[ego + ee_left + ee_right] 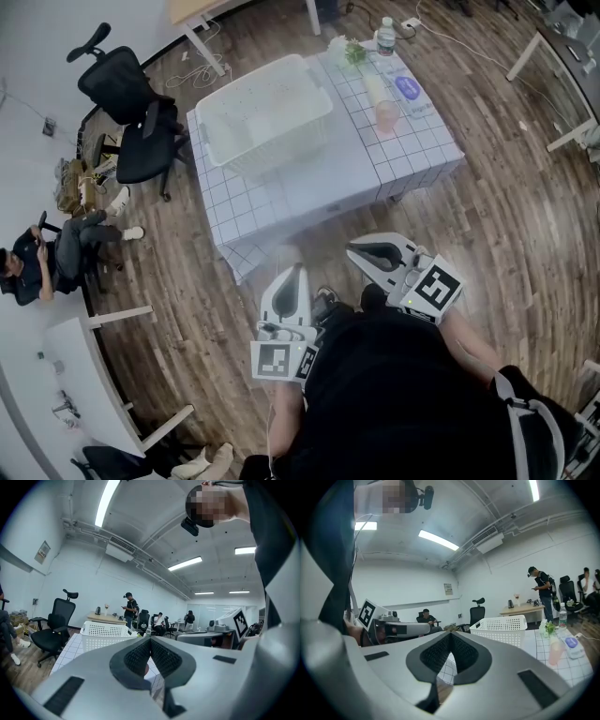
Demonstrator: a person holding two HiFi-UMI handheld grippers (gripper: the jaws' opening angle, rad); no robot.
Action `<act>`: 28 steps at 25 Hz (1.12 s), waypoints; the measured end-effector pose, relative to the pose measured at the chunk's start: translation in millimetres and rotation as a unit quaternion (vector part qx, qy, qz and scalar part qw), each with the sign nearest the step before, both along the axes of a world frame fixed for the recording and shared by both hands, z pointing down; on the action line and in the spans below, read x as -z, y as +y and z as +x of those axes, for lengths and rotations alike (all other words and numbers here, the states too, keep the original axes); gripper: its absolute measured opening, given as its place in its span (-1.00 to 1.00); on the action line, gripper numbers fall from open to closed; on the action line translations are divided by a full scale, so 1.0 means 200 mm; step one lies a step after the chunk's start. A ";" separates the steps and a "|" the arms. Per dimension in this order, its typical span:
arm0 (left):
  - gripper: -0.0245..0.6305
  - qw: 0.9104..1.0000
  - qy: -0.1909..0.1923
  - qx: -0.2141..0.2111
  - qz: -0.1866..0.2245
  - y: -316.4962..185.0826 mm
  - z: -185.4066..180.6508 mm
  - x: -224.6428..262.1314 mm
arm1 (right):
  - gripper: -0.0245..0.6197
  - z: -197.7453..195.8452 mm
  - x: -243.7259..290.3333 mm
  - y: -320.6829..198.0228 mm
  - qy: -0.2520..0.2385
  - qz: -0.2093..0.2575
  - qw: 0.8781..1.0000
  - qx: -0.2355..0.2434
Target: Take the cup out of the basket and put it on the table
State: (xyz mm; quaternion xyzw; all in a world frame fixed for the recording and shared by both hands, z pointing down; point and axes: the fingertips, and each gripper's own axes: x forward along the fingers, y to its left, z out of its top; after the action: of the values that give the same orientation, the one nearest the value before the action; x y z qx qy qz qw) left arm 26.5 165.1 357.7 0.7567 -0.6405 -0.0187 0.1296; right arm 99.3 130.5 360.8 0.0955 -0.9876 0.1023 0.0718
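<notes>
Cup [386,116] stands upright on table [424,152], near basket [217,109].

I'm standing in an open-plan office. Around the table [361,178] with its gridded white cloth, the floor [506,244] is wood plank. To the table's left stands a black swivel chair [127,98] with a headrest, and farther left a person [42,262] sits in another one. Beyond the table a light wooden desk [105,617] stands against the white wall [84,583], with a standing person [130,606] just beside it. Past that, more people [159,619] sit in office chairs. High over the table, long strip lights [107,501] and a boxy air unit [121,552] hang among exposed pipes.
</notes>
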 end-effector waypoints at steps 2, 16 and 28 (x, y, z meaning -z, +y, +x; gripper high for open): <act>-0.90 1.000 -0.001 0.003 -0.002 -0.02 0.02 0.00 | -0.88 0.02 -0.01 -0.02 0.000 -0.005 1.000 0.003; -0.90 0.999 -0.010 0.041 -0.011 -0.10 0.20 -0.04 | -0.88 0.18 -0.04 -0.12 -0.003 -0.018 0.999 0.041; -0.90 0.999 -0.016 0.038 -0.012 -0.21 0.09 -0.07 | -0.88 0.05 -0.05 -0.24 0.000 -0.017 0.999 0.046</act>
State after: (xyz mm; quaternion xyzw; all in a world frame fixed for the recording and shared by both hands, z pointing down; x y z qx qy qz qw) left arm 44.7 123.2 372.4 0.7305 -0.6709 -0.0036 0.1273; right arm 109.0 82.0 371.8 0.0488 -0.9890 0.1154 0.0780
